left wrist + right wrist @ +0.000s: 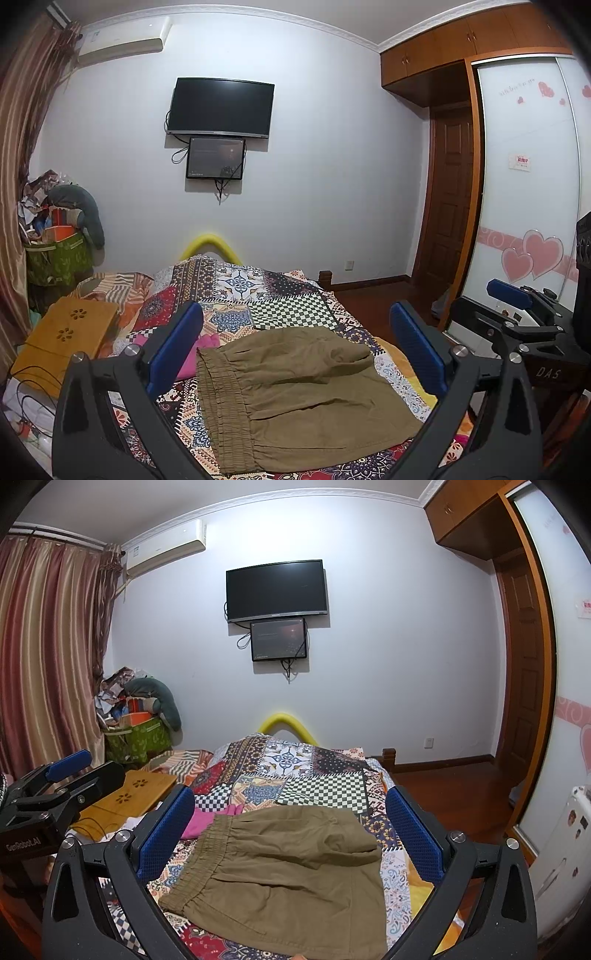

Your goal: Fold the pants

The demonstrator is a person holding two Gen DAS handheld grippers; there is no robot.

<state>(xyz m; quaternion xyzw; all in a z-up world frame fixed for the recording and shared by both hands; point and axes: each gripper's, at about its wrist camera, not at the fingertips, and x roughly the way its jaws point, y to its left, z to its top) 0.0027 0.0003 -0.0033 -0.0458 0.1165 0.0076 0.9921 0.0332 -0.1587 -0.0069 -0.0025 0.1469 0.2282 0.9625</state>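
Left wrist view: olive pants (295, 398) folded into a compact stack, flat on the patchwork bed (288, 295), apparently set down as finished. Beside and above pants, left gripper (304, 354) and right gripper (290, 834), jaws spread wide, grasping nothing.

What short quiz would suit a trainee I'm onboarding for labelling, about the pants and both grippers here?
1. True or false: the left gripper is open.
2. The olive pants lie: A) on the wooden lap desk, B) on the patchwork quilt, C) in the right gripper.
3. What pink thing shows beside the waistband?

Key: 1 true; 2 B; 3 a pink cloth.
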